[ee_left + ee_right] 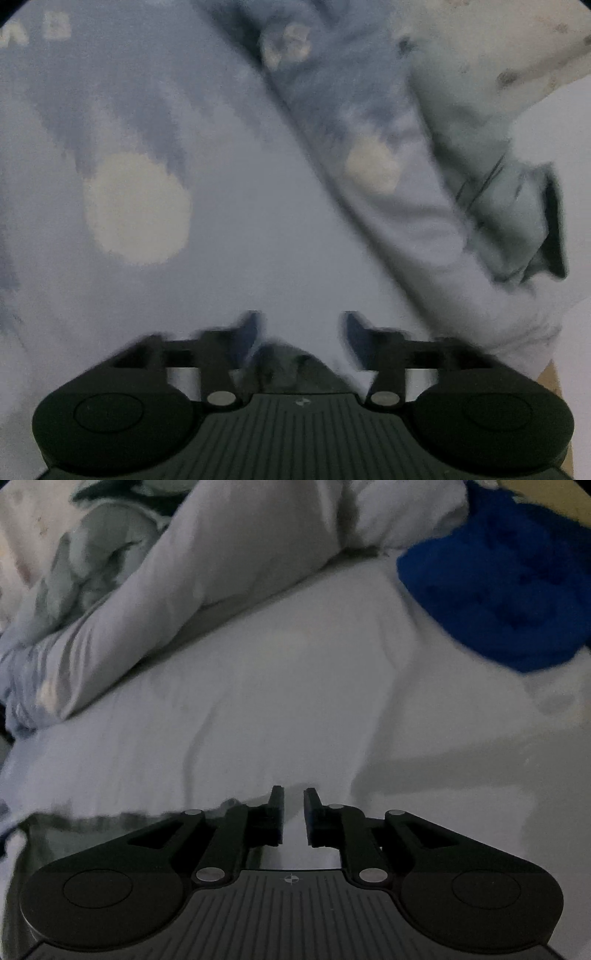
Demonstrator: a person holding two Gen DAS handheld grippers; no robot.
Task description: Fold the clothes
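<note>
A pale grey-blue tie-dye garment (236, 206) with cream round patches fills the left wrist view. My left gripper (301, 325) hovers close over it, fingers apart, with nothing between them; the view is blurred. In the right wrist view the same pale garment (236, 686) lies spread flat, with a bunched sleeve or fold (207, 576) rising at the upper left. My right gripper (294, 805) is low over the cloth's near edge, its fingers a narrow gap apart with pale cloth showing in the gap; I cannot tell if it pinches the cloth.
A crumpled bright blue cloth (506, 579) lies at the upper right. A grey-green garment (92, 557) is heaped at the upper left, and also shows in the left wrist view (495, 206). A cream speckled surface (517, 44) lies beyond it.
</note>
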